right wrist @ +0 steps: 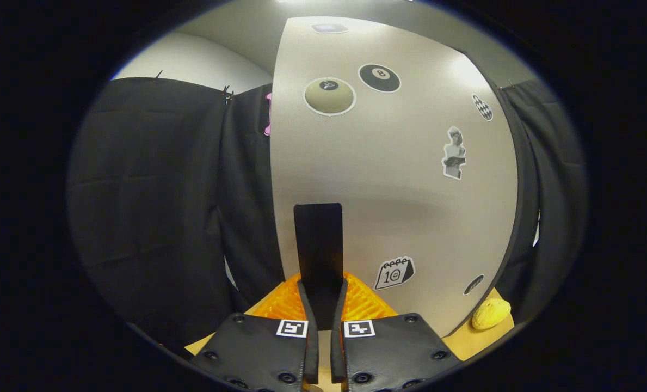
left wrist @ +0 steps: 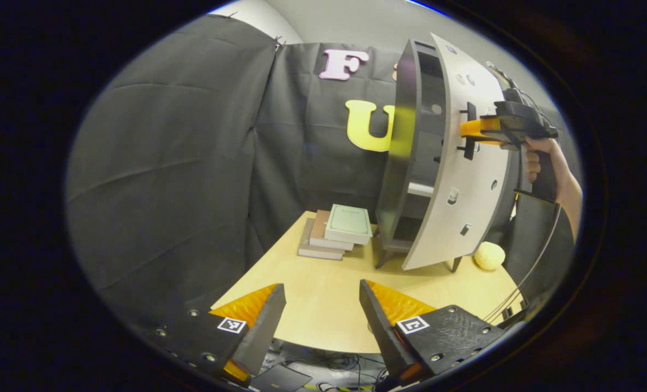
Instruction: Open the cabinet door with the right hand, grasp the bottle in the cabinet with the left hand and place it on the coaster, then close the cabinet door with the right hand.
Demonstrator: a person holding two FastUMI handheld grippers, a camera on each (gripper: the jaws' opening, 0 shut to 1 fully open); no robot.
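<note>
Cloth of the booth wall is hanging along the left of my left gripper view, and my left gripper (left wrist: 323, 321) is waiting low over the near edge of the table (left wrist: 323, 294), its jaws apart and holding nothing. Going rightward, a stack of books (left wrist: 337, 231) is lying on the table just beside the cabinet (left wrist: 410, 163), whose dark inner shelves are showing through the gap. The cabinet door (left wrist: 467, 179) is standing partly swung out, with stickers on its pale face. Further right, my right gripper (right wrist: 323, 318) is gripping the door's handle (right wrist: 318, 245): in the right gripper view the jaws are pressing together on that dark upright bar from both sides. A hand (left wrist: 541, 163) is holding this gripper in the left gripper view. A yellow ball-like thing (left wrist: 489, 255) is sitting on the table by the door's lower corner.

I am judging the opening step as under way, the door being ajar but maybe not wide enough yet. I cannot make out the bottle on the shelves from here, nor the coaster. Reaching in, carrying the bottle over, setting it down and shutting the door are all remaining.
</note>
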